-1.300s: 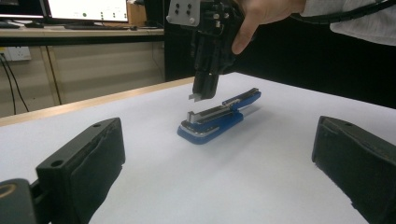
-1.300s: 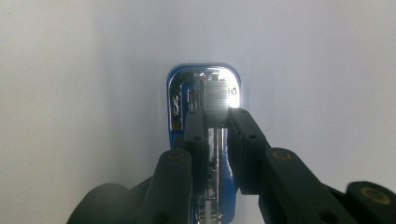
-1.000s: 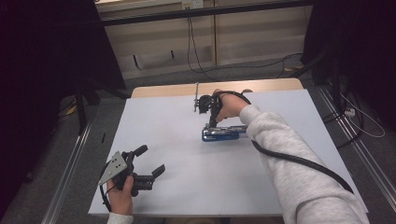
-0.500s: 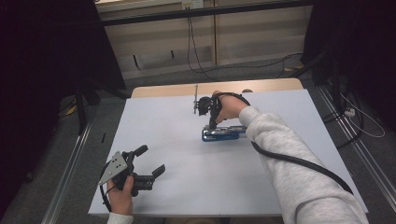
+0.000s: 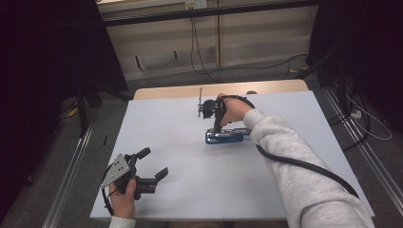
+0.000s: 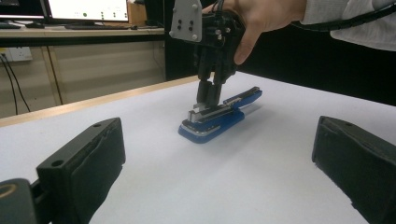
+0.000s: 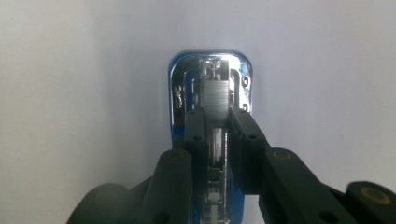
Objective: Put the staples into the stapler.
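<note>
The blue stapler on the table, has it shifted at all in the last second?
No. In the high view the blue stapler lies at the same spot on the white table, equally far from its wooden far edge, with the right gripper clamped on its metal staple channel.

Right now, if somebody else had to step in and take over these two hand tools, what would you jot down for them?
Right gripper: points down, jaws shut on the staple strip inside the open blue stapler, mid-table.
Left gripper: open, holds nothing, rests near the table's front left corner.
Done: stapler opened, strip sits in its channel.
Left: probably let go of the strip and close the stapler.
</note>
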Motion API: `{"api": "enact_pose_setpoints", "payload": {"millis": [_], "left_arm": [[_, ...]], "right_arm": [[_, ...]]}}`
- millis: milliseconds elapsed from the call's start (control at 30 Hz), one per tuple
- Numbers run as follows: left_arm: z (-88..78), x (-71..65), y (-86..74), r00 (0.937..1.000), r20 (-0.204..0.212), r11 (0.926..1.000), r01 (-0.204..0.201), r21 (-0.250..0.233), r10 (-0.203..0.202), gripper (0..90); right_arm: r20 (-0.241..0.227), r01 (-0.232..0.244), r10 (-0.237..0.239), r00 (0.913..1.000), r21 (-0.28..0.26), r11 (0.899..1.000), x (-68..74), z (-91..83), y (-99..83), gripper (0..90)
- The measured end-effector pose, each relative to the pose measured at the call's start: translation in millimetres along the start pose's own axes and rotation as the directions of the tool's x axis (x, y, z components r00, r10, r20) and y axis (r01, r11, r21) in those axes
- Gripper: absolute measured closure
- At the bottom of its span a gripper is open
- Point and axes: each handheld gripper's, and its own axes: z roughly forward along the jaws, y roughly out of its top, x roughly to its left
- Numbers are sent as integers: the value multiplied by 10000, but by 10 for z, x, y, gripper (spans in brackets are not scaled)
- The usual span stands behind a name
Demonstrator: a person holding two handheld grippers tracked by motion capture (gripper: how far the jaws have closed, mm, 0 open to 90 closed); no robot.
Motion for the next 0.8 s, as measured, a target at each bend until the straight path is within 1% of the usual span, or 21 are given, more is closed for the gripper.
{"api": "enact_pose_setpoints", "payload": {"millis": [100, 200, 233, 300, 367, 433, 467, 500, 533, 567, 633, 667, 800], "left_arm": [[0, -1, 0, 10000, 88, 10000, 28, 36, -29, 26], [0, 2, 2, 10000, 56, 10000, -13, 17, 13, 26], [1, 1, 1, 10000, 63, 10000, 7, 7, -7, 26], [2, -1, 0, 10000, 46, 10000, 11, 24, -12, 26], [2, 0, 1, 10000, 100, 10000, 0, 42, 0, 26], [-1, 3, 1, 10000, 59, 10000, -39, 32, 39, 26], [2, -1, 1, 10000, 20, 10000, 1, -17, -1, 26], [3, -7, -3, 9999, 53, 9999, 118, 18, -118, 26], [3, -8, -3, 9999, 69, 9999, 131, 19, -131, 26], [1, 1, 1, 10000, 87, 10000, -3, 30, 3, 26], [0, 4, 2, 10000, 55, 10000, -44, 17, 44, 26], [0, 2, 1, 10000, 80, 10000, 2, 5, -2, 26], [1, 1, 1, 9999, 121, 10000, 7, 46, -8, 26]], "right_arm": [[21, -8, 8, 10000, 42, 10000, 3, 3, -3, 783], [50, 19, -20, 10000, 59, 10000, 5, 10, -4, 783], [-32, -4, 4, 10000, 15, 10000, 4, 14, -7, 783], [-27, 19, -19, 10000, 80, 10000, 6, 20, -7, 783], [-50, 72, -71, 10000, 35, 10000, 4, 30, -6, 783], [-66, 79, -79, 9999, 8, 10000, 2, 32, -5, 783], [-18, 74, -74, 10000, 70, 9999, 2, 31, 1, 783], [-67, 68, -67, 10000, 75, 9999, 5, 35, 4, 783], [-41, 89, -88, 10000, 127, 9999, 4, 36, 7, 783], [-63, 72, -71, 10000, 103, 9999, 4, 40, 8, 783], [-76, 120, -120, 9999, 72, 9999, 2, 45, 10, 783], [-35, 55, -55, 10000, 90, 9999, 2, 43, 12, 783], [-57, 85, -85, 9999, 103, 9999, 0, 46, 16, 783]]}}
